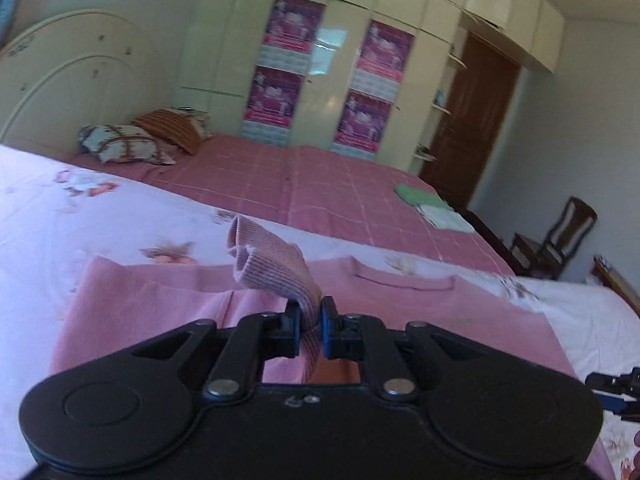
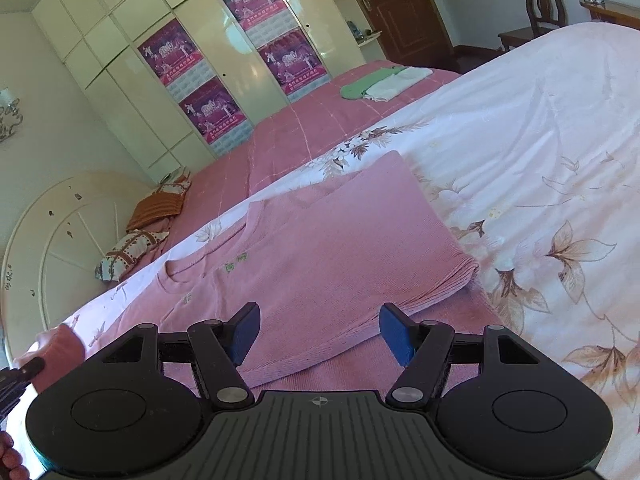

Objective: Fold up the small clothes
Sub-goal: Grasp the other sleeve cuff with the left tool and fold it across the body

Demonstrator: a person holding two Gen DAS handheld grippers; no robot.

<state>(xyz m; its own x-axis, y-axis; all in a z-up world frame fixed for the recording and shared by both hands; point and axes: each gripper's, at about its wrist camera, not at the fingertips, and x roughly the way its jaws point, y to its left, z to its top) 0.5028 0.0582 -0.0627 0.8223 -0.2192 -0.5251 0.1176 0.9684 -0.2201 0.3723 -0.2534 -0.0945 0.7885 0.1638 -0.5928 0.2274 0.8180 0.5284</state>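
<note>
A pink knitted sweater point(image 2: 320, 240) lies flat on the white floral quilt point(image 2: 540, 140), neck toward the headboard, with its right side folded over the body. My left gripper point(image 1: 310, 320) is shut on the ribbed pink sleeve cuff point(image 1: 268, 256) and holds it lifted above the sweater point(image 1: 160, 312). In the right wrist view that cuff point(image 2: 56, 352) shows at the left edge. My right gripper point(image 2: 320, 332) hovers over the sweater's hem, open, with nothing between its blue pads point(image 2: 246, 332).
Beyond the quilt lies a pink checked bedspread point(image 1: 320, 184) with two pillows point(image 1: 120, 144) by the cream headboard point(image 1: 60, 80). Folded green and white clothes point(image 2: 380, 82) rest at its far corner. A wardrobe point(image 1: 340, 60), a brown door point(image 1: 472, 120) and a chair point(image 1: 560, 232) stand behind.
</note>
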